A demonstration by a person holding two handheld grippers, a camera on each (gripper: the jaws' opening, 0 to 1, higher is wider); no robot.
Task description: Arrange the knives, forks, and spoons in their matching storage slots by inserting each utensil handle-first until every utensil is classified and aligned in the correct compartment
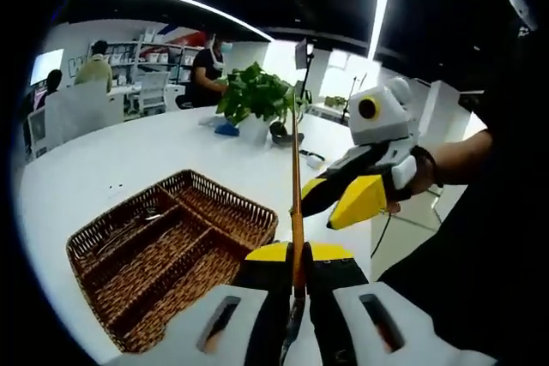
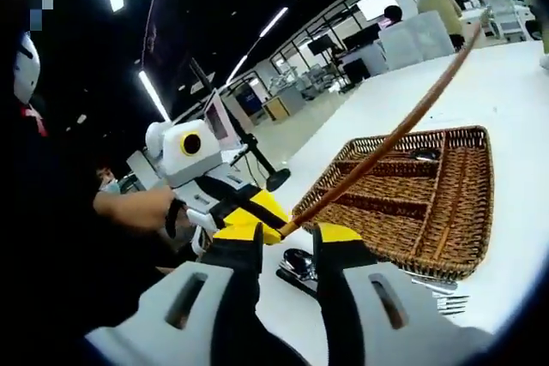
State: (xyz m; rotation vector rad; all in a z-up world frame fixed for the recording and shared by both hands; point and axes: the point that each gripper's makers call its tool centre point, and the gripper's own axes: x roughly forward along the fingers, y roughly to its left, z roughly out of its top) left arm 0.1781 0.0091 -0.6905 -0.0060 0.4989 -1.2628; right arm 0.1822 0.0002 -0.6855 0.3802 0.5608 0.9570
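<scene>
A utensil with a long thin wooden handle [image 1: 296, 177] stands up from my left gripper [image 1: 297, 255], which is shut on it low down; its metal end is mostly hidden under the jaws. My right gripper [image 1: 313, 212] comes in from the right, jaws apart at the handle. In the right gripper view the handle [image 2: 386, 139] slants away over the wicker tray [image 2: 487, 186]. There my right gripper [image 2: 286, 242] stands open around its near end, and the left gripper [image 2: 262, 216] meets it from the left. A spoon [image 2: 298, 265] and forks [image 2: 446, 297] lie on the table.
The wicker tray [image 1: 223, 186] has several long compartments, and one small metal piece [image 2: 425, 154] lies in a far slot. It sits on a white table [image 1: 111, 169] near the edge. A potted plant [image 1: 257, 92] stands further back, with people beyond it.
</scene>
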